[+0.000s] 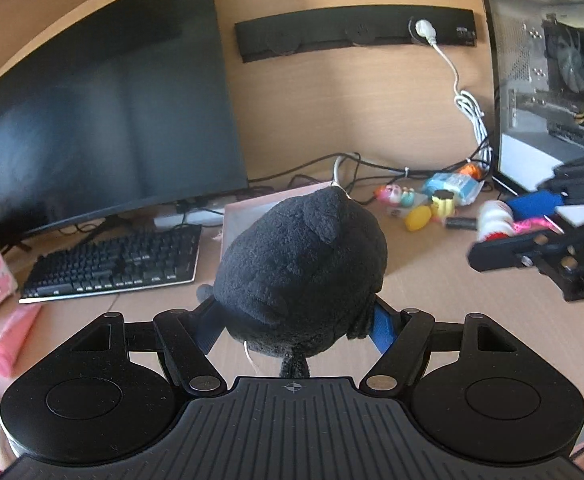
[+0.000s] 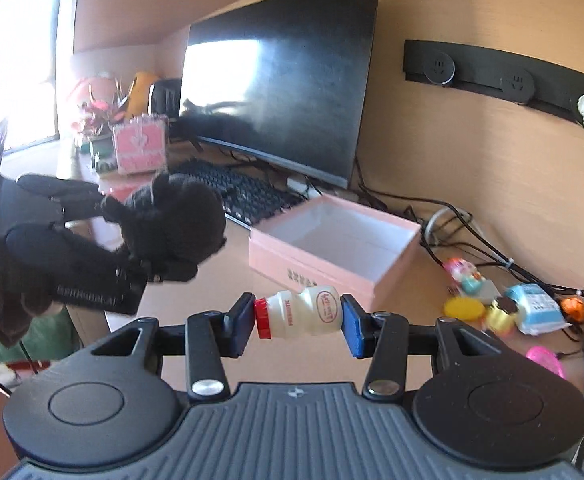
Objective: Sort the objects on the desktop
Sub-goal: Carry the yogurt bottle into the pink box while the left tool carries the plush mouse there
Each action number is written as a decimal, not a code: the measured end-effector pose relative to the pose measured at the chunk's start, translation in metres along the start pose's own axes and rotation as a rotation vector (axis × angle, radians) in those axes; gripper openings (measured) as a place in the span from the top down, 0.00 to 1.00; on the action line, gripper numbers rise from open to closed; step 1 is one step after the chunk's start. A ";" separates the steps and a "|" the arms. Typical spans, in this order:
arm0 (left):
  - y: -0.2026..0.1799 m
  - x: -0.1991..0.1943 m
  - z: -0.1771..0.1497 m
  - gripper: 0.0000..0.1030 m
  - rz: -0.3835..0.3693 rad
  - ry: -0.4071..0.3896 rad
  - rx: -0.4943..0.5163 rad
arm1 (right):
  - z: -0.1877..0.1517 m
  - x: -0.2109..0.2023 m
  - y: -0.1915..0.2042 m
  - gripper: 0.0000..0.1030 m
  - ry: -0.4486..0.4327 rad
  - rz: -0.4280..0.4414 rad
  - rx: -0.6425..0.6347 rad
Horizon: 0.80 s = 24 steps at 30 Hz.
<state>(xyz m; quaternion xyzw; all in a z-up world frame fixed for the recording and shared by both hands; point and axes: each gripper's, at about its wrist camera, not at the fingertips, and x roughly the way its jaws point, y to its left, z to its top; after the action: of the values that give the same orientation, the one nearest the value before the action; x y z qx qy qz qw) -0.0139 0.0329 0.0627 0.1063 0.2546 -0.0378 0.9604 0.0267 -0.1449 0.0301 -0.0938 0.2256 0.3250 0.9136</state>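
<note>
Standing open and bare inside, the pink box (image 2: 334,258); left tool (image 1: 298,322) clamps plush toy (image 1: 302,268), right tool (image 2: 298,320) clamps bottle (image 2: 300,312).

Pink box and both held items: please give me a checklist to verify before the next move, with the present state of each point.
1. Left gripper clamps black plush toy: ok.
2. Right gripper clamps small drink bottle sideways, red cap on: ok.
3. Pink box open, visible inside white and bare: ok.
4. Grippers apart from each other: ok.
5. Plush grip secure: cannot tell.
6. Loose toys clear of box: ok.
</note>
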 end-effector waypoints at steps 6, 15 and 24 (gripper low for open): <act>0.014 0.017 0.013 0.26 -0.025 0.001 0.062 | 0.010 0.028 -0.014 0.56 -0.019 -0.010 0.097; 0.036 0.112 0.057 0.25 -0.079 -0.072 0.167 | 0.064 0.096 -0.061 0.56 -0.062 -0.086 0.290; 0.064 0.184 0.107 0.06 -0.120 -0.111 0.160 | 0.117 0.169 -0.106 0.38 -0.133 -0.155 0.486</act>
<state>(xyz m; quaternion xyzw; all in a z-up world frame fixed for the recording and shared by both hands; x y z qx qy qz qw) 0.2050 0.0680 0.0734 0.1650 0.2032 -0.1212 0.9575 0.2511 -0.0965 0.0557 0.1330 0.2285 0.1959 0.9443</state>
